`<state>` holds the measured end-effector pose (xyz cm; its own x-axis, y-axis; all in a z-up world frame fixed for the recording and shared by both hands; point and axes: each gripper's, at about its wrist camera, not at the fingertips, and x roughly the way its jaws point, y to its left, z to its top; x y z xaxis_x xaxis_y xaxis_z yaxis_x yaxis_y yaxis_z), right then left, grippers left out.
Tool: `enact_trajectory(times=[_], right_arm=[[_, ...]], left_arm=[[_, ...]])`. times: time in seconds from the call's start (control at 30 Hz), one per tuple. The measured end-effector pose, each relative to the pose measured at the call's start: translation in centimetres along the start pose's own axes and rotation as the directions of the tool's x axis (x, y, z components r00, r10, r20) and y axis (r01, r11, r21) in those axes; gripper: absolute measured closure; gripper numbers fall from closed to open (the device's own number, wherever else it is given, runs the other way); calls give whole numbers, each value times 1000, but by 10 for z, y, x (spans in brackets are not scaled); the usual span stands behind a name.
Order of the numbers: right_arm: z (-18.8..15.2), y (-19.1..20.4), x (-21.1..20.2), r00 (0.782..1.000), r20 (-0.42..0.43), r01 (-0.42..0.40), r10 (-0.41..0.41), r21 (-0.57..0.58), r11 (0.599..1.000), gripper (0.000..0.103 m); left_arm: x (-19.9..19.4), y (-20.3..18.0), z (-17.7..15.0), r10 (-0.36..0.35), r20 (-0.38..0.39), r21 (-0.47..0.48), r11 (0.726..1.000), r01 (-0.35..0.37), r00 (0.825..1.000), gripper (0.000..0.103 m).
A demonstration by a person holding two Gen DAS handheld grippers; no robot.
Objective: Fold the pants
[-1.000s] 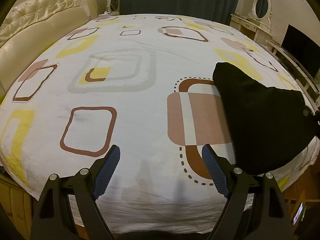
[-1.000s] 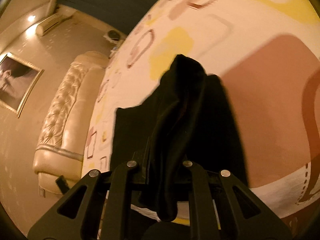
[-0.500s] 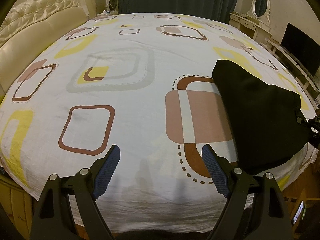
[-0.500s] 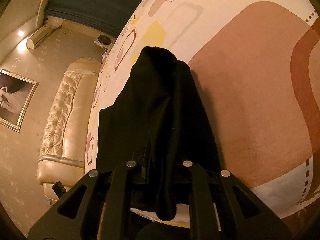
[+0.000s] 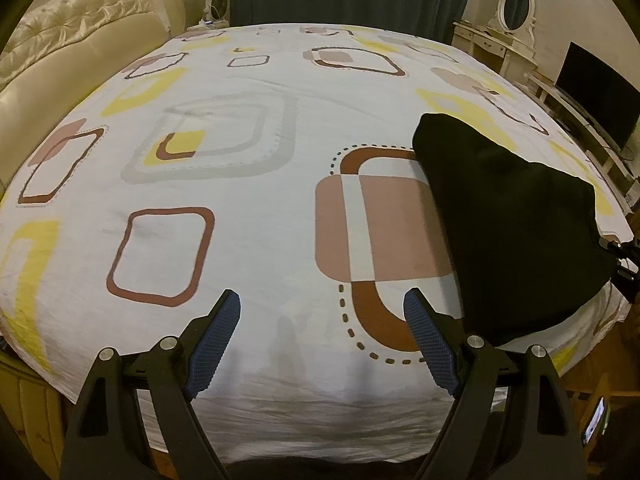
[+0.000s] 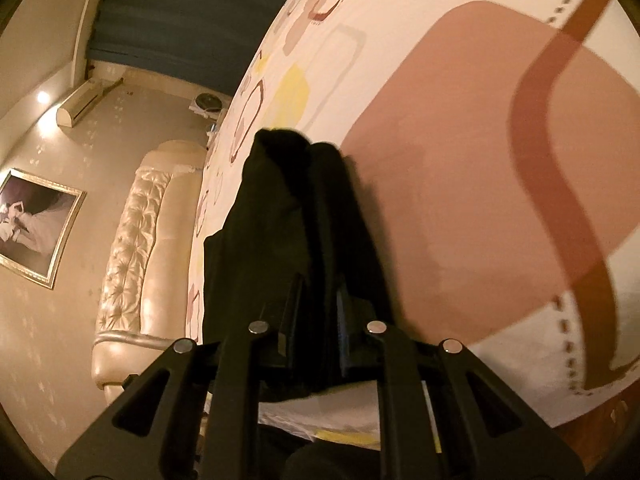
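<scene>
Black pants hang clenched in the right gripper, tilted downward above the bed sheet. The left gripper hovers spread and empty, pants to its right.

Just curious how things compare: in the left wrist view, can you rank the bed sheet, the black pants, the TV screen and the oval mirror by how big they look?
1. Bed sheet
2. Black pants
3. TV screen
4. Oval mirror

The TV and mirror stand farther away, so they look smaller than they really are.

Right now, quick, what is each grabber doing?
Left gripper: open, holding nothing, above the patterned bedsheet.
Right gripper: shut on the black pants.
</scene>
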<state>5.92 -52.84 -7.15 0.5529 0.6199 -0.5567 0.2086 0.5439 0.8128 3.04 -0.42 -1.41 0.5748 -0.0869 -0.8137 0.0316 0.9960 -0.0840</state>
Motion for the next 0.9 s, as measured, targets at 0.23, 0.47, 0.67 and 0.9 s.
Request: enact_trajectory(times=[0.23, 0.47, 0.67, 0.9], right_arm=[[-1, -21, -37, 995, 77, 52, -58, 81, 995, 49], [-4, -13, -37, 996, 57, -74, 69, 83, 994, 31], [-11, -2, -1, 997, -44, -54, 56, 58, 997, 30], [-17, 7, 21, 996, -76, -39, 40, 12, 999, 26]], left_arm=[[5, -5, 2, -121, -38, -50, 992, 119, 992, 20], [27, -25, 10, -347, -112, -111, 936, 335, 931, 20], [49, -44, 10, -473, -152, -182, 876, 446, 868, 20], [74, -57, 11, -590, -173, -274, 798, 537, 789, 20]])
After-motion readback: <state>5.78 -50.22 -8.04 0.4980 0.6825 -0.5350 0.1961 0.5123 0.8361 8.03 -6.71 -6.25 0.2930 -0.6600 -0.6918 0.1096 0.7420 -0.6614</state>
